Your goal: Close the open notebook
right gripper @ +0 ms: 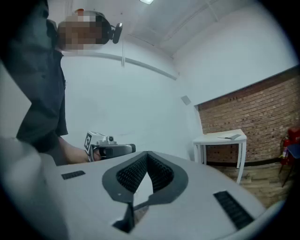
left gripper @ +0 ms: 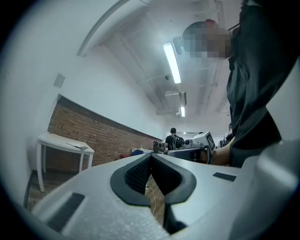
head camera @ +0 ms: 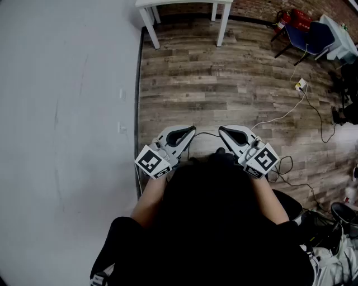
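A white table stands at the far end of the wood floor; only its front edge and legs show in the head view. A thin flat grey thing lies on the table top, too small to tell whether it is the notebook. I hold both grippers near my chest, far from the table, tips turned toward each other. In the head view the left gripper and the right gripper are both shut and empty. The ribbed pads meet at the tip, as do the right gripper's pads.
A white wall runs along the left. White cables and a power strip lie on the wood floor at the right. A blue chair and a red extinguisher stand far right. A person stands in the distance.
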`<state>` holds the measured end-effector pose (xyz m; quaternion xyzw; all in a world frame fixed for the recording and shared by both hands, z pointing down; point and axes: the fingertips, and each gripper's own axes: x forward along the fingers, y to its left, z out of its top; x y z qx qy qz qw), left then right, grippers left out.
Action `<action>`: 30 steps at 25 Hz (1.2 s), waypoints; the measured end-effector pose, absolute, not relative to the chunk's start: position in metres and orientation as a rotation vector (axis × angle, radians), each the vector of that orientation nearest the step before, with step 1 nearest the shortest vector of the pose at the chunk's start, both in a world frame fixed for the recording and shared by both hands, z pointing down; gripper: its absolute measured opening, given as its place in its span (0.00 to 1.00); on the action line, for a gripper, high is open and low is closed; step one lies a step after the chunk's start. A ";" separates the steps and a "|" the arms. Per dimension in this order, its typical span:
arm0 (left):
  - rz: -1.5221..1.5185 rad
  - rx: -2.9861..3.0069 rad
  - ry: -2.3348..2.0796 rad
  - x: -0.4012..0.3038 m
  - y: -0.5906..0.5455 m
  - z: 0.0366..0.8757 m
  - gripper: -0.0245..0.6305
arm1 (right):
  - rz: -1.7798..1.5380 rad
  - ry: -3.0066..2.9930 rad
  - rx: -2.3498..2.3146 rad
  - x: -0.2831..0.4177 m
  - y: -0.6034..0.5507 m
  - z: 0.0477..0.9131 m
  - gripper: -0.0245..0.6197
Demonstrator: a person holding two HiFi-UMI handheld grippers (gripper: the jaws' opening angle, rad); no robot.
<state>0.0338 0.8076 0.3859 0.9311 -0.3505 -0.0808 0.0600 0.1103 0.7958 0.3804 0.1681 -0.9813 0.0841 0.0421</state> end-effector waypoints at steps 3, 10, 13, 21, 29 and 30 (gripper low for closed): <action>-0.259 2.810 -1.043 0.028 0.802 0.391 0.06 | 0.243 -2.995 0.547 0.109 0.787 0.376 0.05; -0.274 2.769 -1.025 0.016 0.787 0.402 0.06 | 0.271 -2.960 0.560 0.104 0.774 0.377 0.05; -0.278 2.753 -1.050 0.006 0.771 0.401 0.06 | 0.273 -2.999 0.550 0.095 0.755 0.376 0.05; -0.173 2.700 -1.095 -0.016 0.700 0.427 0.06 | 0.144 -2.924 0.416 0.078 0.670 0.407 0.05; -0.042 2.704 -1.110 -0.001 0.571 0.401 0.06 | 0.148 -2.880 0.196 0.107 0.555 0.400 0.05; -0.033 2.711 -1.116 0.003 0.556 0.395 0.06 | 0.161 -2.902 0.162 0.111 0.544 0.397 0.05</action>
